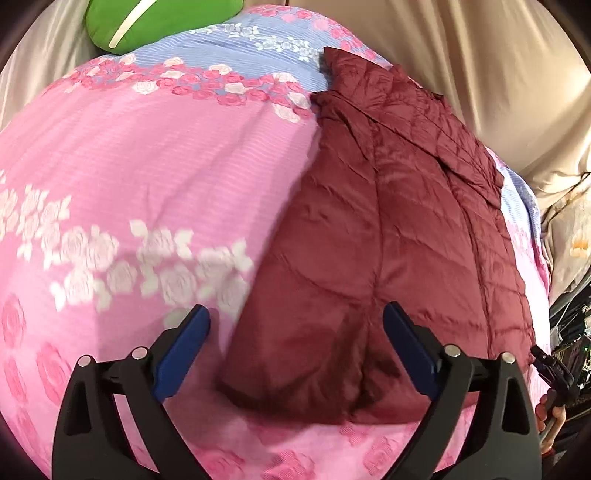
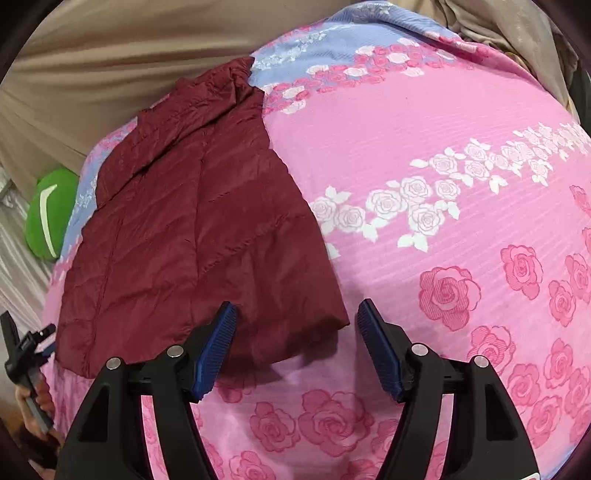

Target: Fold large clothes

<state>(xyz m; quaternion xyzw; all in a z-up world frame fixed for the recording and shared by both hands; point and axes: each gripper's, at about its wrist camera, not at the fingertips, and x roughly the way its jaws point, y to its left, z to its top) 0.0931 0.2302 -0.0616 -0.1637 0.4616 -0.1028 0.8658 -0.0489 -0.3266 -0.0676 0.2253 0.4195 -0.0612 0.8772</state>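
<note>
A dark red quilted jacket point(image 1: 388, 229) lies folded lengthwise on a pink and blue rose-print bedspread point(image 1: 129, 166). My left gripper point(image 1: 295, 317) is open and empty, hovering over the jacket's near end, its jaws straddling the near left corner. In the right wrist view the jacket point(image 2: 192, 221) lies left of centre. My right gripper point(image 2: 297, 314) is open and empty, just above the jacket's near right corner. Each gripper shows at the edge of the other's view: the right gripper point(image 1: 554, 373) and the left gripper point(image 2: 26, 354).
A green cushion point(image 1: 155, 22) sits at the far end of the bedspread; it also shows in the right wrist view point(image 2: 48, 214). Beige draped cloth point(image 1: 498, 92) surrounds the bed. The bedspread point(image 2: 443, 184) spreads wide beside the jacket.
</note>
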